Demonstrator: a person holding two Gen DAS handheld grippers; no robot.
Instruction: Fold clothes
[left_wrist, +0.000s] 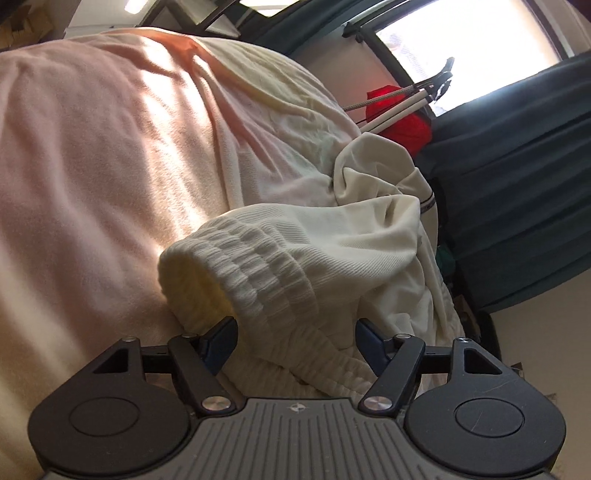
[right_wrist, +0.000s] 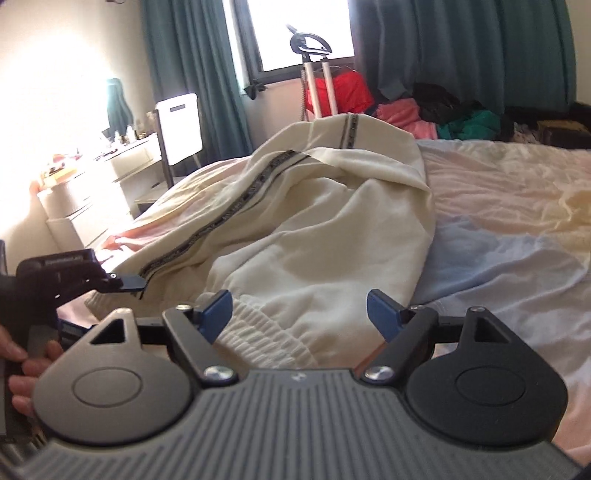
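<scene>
Cream sweatpants (right_wrist: 295, 236) with a dark patterned side stripe lie rumpled on the bed. Their ribbed elastic waistband (left_wrist: 258, 266) faces me. My left gripper (left_wrist: 297, 332) is open, and the waistband's raised fold sits just ahead of and between its blue fingers. My right gripper (right_wrist: 299, 306) is open too, with another stretch of the waistband (right_wrist: 266, 332) lying between its fingers. In the right wrist view the left gripper (right_wrist: 123, 283) shows at the left end of the waistband, held by a person's hand (right_wrist: 26, 365).
A pink and pale blue bedsheet (right_wrist: 498, 229) covers the bed. Beyond the far edge stand a red bag (right_wrist: 343, 90) with a trolley handle, a clothes pile (right_wrist: 454, 114), teal curtains (right_wrist: 461, 44) and a window. A white dresser (right_wrist: 88, 192) and chair (right_wrist: 179, 122) stand at the left.
</scene>
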